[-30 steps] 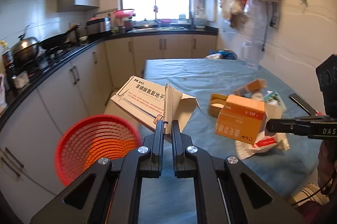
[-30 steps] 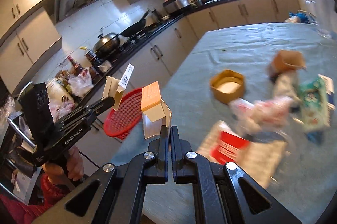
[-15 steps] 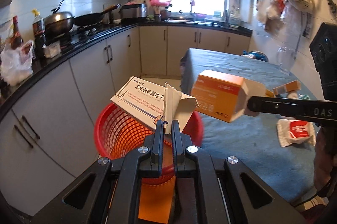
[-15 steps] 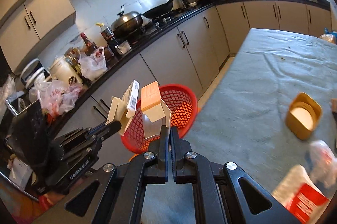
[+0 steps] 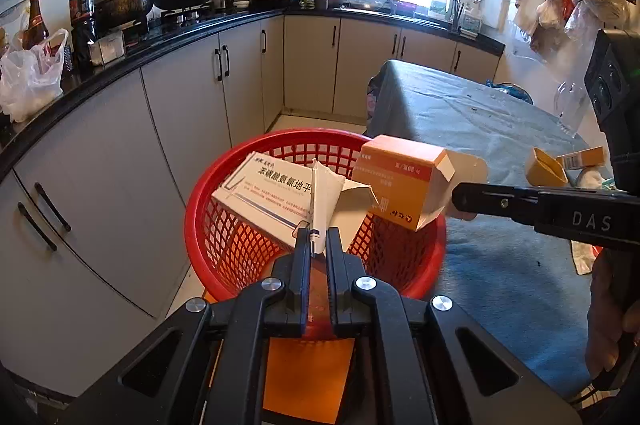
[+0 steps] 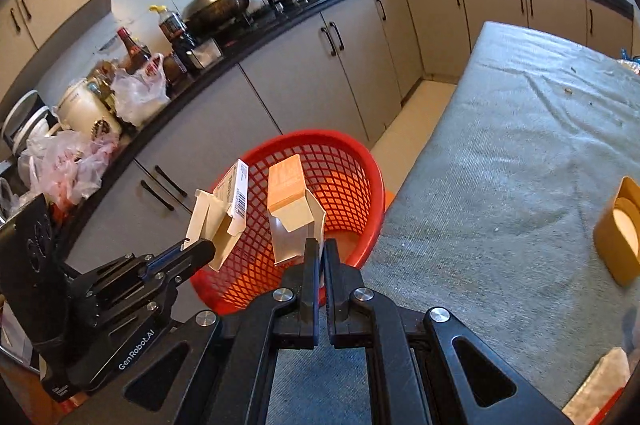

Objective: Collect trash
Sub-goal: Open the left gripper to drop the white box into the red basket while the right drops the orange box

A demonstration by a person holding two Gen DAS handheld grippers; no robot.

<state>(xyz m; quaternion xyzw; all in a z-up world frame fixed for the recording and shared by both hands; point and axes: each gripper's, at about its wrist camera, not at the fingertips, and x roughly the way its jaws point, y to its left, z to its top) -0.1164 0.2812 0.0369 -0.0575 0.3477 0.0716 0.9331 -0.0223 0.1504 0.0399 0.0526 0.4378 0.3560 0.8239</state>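
A red mesh basket stands on the floor beside the table. My left gripper is shut on the open flap of a white medicine box and holds it over the basket; the white box also shows in the right wrist view. My right gripper is shut on the flap of an orange box, also held over the basket; the orange box shows in the left wrist view, right of the white box.
The table with a blue-grey cloth lies right of the basket, with a yellow round box, another small orange box and wrappers on it. Grey cabinets and a cluttered black counter run along the left.
Both grippers have swung left from over the table to above the red basket, each still holding its box. The basket now sits directly under both boxes.
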